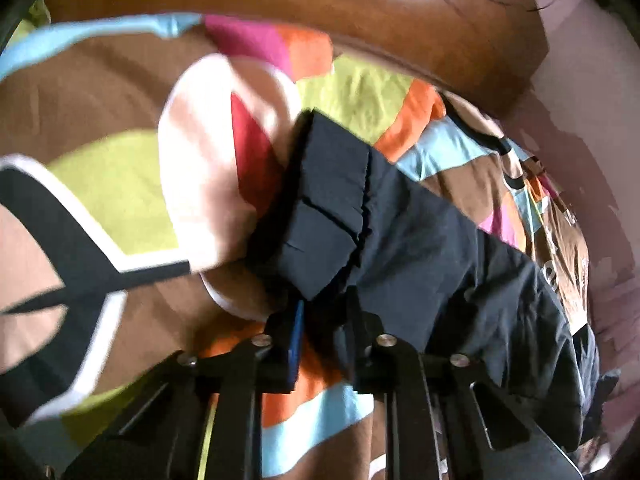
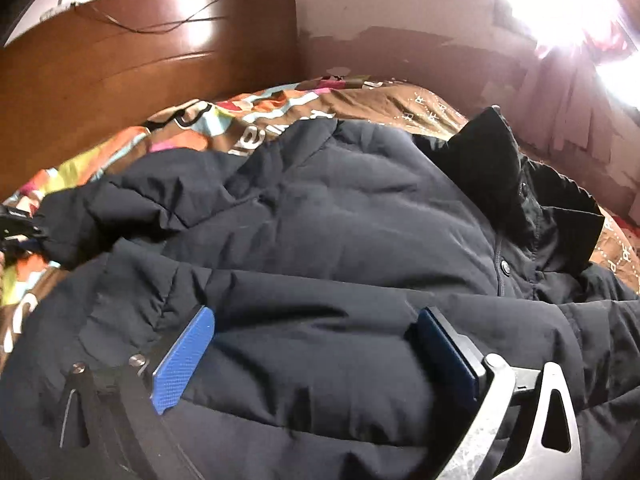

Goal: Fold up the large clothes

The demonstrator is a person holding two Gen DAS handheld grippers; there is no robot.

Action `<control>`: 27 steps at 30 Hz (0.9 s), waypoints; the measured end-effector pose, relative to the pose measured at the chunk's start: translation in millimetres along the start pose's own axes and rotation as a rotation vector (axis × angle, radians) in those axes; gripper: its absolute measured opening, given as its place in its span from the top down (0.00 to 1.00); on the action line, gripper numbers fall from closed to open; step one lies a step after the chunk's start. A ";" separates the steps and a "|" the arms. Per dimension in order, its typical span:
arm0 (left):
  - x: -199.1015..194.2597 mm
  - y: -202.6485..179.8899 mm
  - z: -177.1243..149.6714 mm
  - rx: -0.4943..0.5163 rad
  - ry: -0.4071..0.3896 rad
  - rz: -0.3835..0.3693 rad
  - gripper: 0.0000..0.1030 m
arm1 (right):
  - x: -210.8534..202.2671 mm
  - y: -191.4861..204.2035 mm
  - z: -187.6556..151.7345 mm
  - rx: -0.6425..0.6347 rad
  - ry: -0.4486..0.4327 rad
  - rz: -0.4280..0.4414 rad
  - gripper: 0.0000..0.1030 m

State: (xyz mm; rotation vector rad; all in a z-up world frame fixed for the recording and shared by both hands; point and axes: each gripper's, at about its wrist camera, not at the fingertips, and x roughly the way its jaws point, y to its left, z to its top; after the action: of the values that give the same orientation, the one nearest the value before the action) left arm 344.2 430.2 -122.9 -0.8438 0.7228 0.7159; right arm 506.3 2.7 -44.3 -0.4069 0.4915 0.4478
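Navy jacket (image 2: 320,208) sleeve clamped in L tool (image 1: 324,312), R tool (image 2: 316,336) spread.

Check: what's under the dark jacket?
The dark jacket lies on a colorful patterned bedspread, visible around its edges. Anything beneath its middle is covered.

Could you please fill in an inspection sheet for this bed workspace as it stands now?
Surface: bedspread, colourful pattern, wrinkled.
Job's things: dark padded jacket spread on it, collar raised; sleeve cuff lifted.
Clutter: nothing seen.
Grippers: left hand-held gripper shut on the sleeve; right hand-held gripper open, fingers astride a jacket fold.
Cables: thin wire on headboard.
Surroundings: pink wall, bright window glare.
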 end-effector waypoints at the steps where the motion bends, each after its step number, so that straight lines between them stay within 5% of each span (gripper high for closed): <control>1: -6.2 -2.7 -0.3 0.022 -0.030 0.009 0.89 | 2.5 1.8 -0.9 -0.008 0.002 -0.008 0.00; 7: -68.8 -34.1 -2.4 0.181 -0.221 -0.025 0.90 | -10.2 -7.2 -4.2 0.028 -0.043 0.030 0.00; 10: -108.9 -71.7 -1.7 0.336 -0.285 -0.116 0.90 | -37.1 -22.6 -6.9 0.093 -0.116 0.077 0.00; 16: -196.5 -170.1 -34.6 0.646 -0.405 -0.346 0.90 | -77.3 -48.8 -6.1 0.123 -0.187 0.031 0.00; 20: -229.0 -228.1 -81.8 0.806 -0.328 -0.546 0.91 | -98.3 -74.7 -7.1 0.185 -0.205 0.020 0.00; 27: -237.9 -298.2 -176.9 0.976 -0.174 -0.720 0.91 | -132.1 -134.6 -24.7 0.299 -0.216 -0.002 0.00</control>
State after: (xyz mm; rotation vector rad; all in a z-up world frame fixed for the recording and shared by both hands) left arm 399.8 78.3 100.4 -0.0917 0.4657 -0.2353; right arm 460.2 -160.9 41.0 -0.0692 0.3406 0.4029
